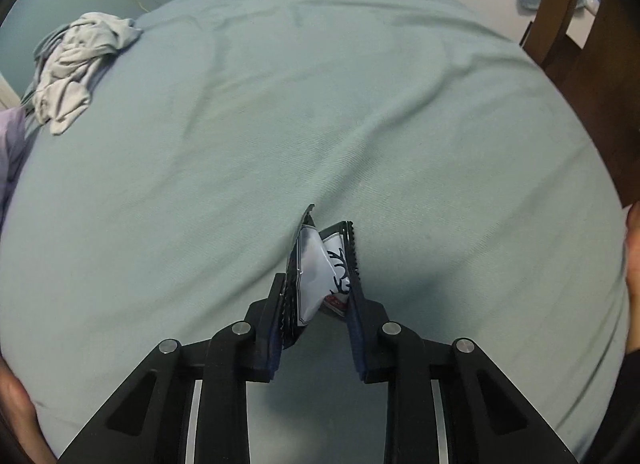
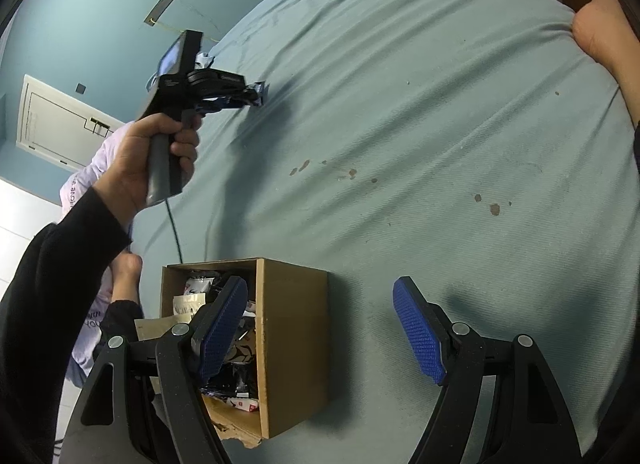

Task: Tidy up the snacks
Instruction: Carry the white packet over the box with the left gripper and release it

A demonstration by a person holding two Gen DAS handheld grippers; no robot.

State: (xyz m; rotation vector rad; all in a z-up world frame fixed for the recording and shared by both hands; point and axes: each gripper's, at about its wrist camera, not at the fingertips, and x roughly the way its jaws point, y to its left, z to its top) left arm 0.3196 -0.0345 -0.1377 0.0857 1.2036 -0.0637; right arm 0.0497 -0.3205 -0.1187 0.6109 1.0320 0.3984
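Observation:
My left gripper (image 1: pixel 318 284) is shut on a black and white snack packet (image 1: pixel 316 268) and holds it above the teal bed sheet (image 1: pixel 320 104). In the right wrist view the left gripper (image 2: pixel 256 94) shows at the upper left with the packet (image 2: pixel 260 90) at its tips. My right gripper (image 2: pixel 320 300) is open and empty, above the right side of a cardboard box (image 2: pixel 292 344). The box stands on the sheet (image 2: pixel 440 144) and holds several snack packets (image 2: pixel 240 380).
A crumpled grey cloth (image 1: pixel 76 64) lies at the far left of the bed. A wooden frame (image 1: pixel 576 24) stands at the right. A bare hand (image 2: pixel 600 28) rests on the bed's far right edge. The sheet has several small brown stains (image 2: pixel 352 174).

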